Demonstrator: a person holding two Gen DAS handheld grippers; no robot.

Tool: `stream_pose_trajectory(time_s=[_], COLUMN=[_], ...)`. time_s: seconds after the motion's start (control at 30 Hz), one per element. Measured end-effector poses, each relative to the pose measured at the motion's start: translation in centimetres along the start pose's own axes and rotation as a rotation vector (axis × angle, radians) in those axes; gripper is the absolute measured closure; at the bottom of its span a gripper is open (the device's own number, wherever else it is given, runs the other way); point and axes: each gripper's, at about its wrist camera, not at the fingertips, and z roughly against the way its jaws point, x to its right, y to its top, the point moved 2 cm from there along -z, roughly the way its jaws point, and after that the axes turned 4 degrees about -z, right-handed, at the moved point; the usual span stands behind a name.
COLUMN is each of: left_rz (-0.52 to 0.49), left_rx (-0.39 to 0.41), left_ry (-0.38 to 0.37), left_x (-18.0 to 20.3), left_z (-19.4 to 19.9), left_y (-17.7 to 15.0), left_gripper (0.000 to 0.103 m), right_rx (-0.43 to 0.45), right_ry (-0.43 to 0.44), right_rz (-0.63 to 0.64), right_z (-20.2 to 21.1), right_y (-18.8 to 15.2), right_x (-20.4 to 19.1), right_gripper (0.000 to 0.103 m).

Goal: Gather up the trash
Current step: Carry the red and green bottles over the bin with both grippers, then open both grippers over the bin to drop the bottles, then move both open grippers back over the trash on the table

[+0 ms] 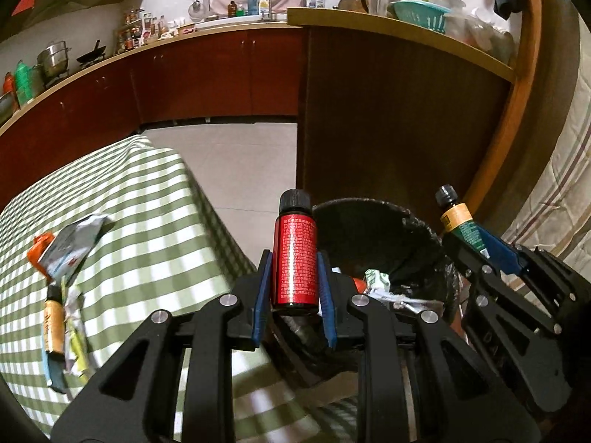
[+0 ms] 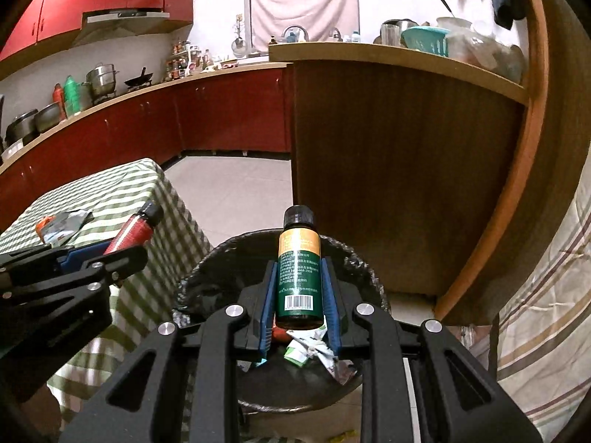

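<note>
My left gripper (image 1: 294,258) is shut on a small red bottle (image 1: 294,258) with a black cap, held upright over the near rim of the black-lined trash bin (image 1: 417,229). My right gripper (image 2: 299,269) is shut on a small green and yellow bottle (image 2: 298,269) with a black cap, held above the bin (image 2: 354,258). The bin holds crumpled wrappers (image 2: 314,347). The right gripper with its bottle (image 1: 461,225) shows at the right of the left wrist view. The left gripper with the red bottle (image 2: 135,229) shows at the left of the right wrist view.
A table with a green checked cloth (image 1: 147,199) stands left of the bin. On it lie a silver packet (image 1: 74,243), an orange wrapper (image 1: 38,251) and more wrappers (image 1: 62,332). A wooden counter (image 1: 388,129) rises behind the bin. A striped cloth (image 2: 546,313) hangs at right.
</note>
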Motion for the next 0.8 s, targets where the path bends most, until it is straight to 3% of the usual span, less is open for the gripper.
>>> stream_pose_trajectory(time_s=[0.37,0.4,0.47,0.8], left_rz=[-0.022,-0.021,-0.017,0.019], left_rx=[-0.031,-0.036,-0.039,-0.04], left_ry=[0.002,0.001,-0.001,0.013], left_x=[1.8,1.9,1.7,0.3], left_z=[-3.0,-3.1,-3.2,-2.1], left_y=[1.4,1.3,1.3,0.9], left_gripper=[0.077,0.076,0.058,0.053], right_rx=[-0.026,-0.03,-0.032,-0.03], right_ry=[0.01,0.009,0.005,0.0], right_rz=[-0.034,-0.036,-0.04,-0.051], right_z=[-2.4,-2.5,-2.6,-2.0], right_y=[-0.1,-0.1,-0.2,0.1], right_x=[1.7,1.8,2.0,2.1], right_gripper=[0.077,0.075,0.069,0.065])
